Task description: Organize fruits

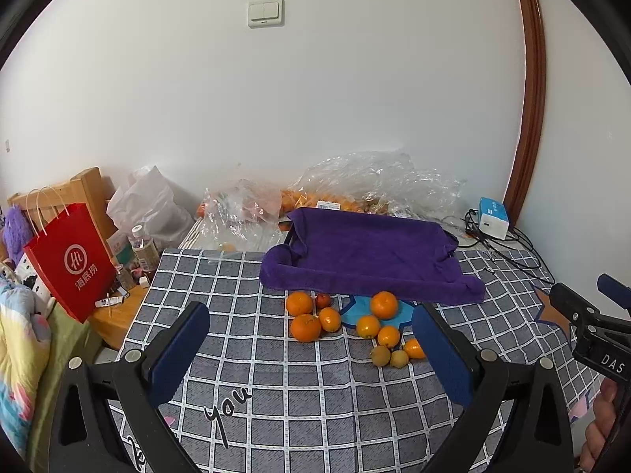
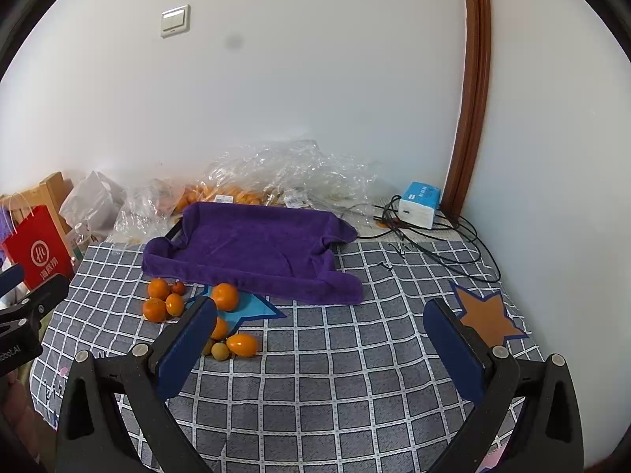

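Observation:
Several oranges [image 1: 305, 327] and small yellowish fruits [image 1: 381, 355] lie loose on the checked cloth, just in front of a tray lined with a purple towel [image 1: 370, 256]. One small red fruit [image 1: 323, 300] sits among them. In the right wrist view the oranges [image 2: 225, 296] and an oval orange fruit [image 2: 241, 345] lie left of centre, before the towel tray [image 2: 252, 244]. My left gripper [image 1: 311, 339] is open and empty, above the cloth short of the fruit. My right gripper [image 2: 321, 331] is open and empty, to the right of the fruit.
Crumpled clear plastic bags [image 1: 366, 181] holding more oranges lie behind the tray by the wall. A white and blue box [image 1: 493, 218] with black cables sits at the back right. A red paper bag [image 1: 71, 264] and bottles stand left of the table.

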